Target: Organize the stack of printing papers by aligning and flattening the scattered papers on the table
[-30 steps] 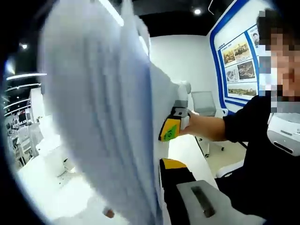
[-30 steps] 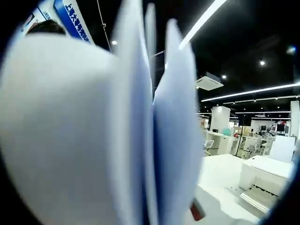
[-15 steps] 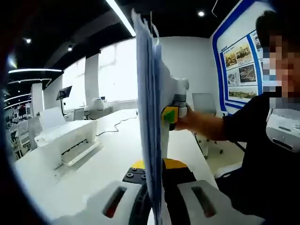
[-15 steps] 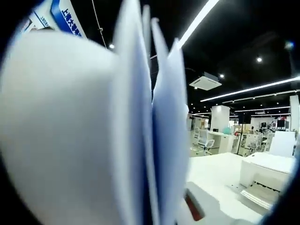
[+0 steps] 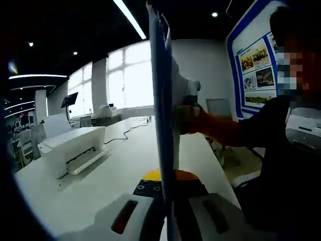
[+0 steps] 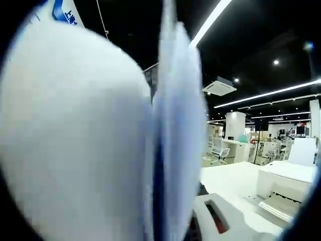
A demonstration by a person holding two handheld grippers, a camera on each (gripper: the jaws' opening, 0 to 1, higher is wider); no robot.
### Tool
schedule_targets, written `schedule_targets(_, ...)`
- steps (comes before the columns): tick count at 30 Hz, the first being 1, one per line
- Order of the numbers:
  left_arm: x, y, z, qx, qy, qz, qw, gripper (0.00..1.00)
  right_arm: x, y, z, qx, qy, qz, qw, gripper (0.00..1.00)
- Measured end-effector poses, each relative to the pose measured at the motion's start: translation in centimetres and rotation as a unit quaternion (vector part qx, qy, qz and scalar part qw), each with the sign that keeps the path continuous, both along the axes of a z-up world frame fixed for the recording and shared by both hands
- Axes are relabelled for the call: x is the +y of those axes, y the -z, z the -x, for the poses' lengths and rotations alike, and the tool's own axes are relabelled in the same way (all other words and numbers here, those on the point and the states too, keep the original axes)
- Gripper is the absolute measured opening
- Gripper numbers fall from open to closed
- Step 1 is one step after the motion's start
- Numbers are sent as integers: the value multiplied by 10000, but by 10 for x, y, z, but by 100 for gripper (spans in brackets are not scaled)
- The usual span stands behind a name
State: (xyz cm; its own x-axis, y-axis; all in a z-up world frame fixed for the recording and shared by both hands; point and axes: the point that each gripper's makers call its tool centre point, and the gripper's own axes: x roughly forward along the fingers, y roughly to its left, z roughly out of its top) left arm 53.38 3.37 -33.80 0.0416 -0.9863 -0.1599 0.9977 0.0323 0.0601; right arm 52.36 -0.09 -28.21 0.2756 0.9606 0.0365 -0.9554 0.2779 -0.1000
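The stack of white printing papers (image 5: 163,100) stands upright on edge above the white table (image 5: 115,165), seen edge-on as a thin bundle. My left gripper (image 5: 168,221) is shut on its near edge, with one jaw on each side of the sheets. At the far edge, the right gripper (image 5: 186,108) is held by a person's hand and clamps the same bundle. In the right gripper view the papers (image 6: 75,140) loom close and blurred, sheets nearly together. My right gripper (image 6: 170,226) is shut on them, and one finger (image 6: 215,218) shows at the lower right.
A white printer (image 5: 70,148) sits on the table to the left of the papers, with a cable beyond it. The person in a dark top (image 5: 281,165) stands to the right. Another printer (image 6: 283,193) shows in the right gripper view, with desks and chairs further back.
The sheets, fanned and leaning one second ago, have drawn together into a tight upright bundle. Both grippers have kept hold of it.
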Motion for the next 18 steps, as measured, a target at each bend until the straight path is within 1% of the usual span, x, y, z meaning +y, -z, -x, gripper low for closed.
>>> schedule_targets(2, 3, 0, -3, 52, -28, 33, 10000, 6, -7, 5, -1, 11, 62, 38, 10000, 25)
schedule_targets(4, 4, 0, -2, 107, -51, 39, 9999, 6, -17, 8, 0, 64, 112, -14, 9999, 26)
schedule_targets(6, 5, 0, -2, 57, -64, 30, 10000, 6, -29, 8, 1, 72, 185, -130, 9997, 25)
schedule_targets(8, 5, 0, 0, 0, -27, 17, 10000, 6, -36, 10, 1, 66, 220, -182, 9996, 24)
schedule_targets(9, 5, 0, 0, -2, -25, 16, 10000, 6, -37, 11, 2, 5, 212, -157, 9997, 20)
schedule_targets(10, 5, 0, -1, 26, -30, 19, 10000, 6, -38, 13, 2, -55, 205, -132, 9997, 12)
schedule_targets(11, 5, 0, -3, 54, -34, 22, 10000, 6, -40, 14, 2, -116, 198, -107, 9997, 0)
schedule_targets(12, 4, 0, -3, 132, -29, 36, 9999, 6, -39, 14, 4, -50, 131, -115, 9998, 0)
schedule_targets(14, 4, -1, -3, 194, -44, 0, 9998, 7, -38, 12, 4, -59, 169, -128, 9998, 0)
schedule_targets(18, 6, -6, -6, 211, -158, -28, 9996, 7, -35, 5, 7, -138, 197, -94, 9997, 0)
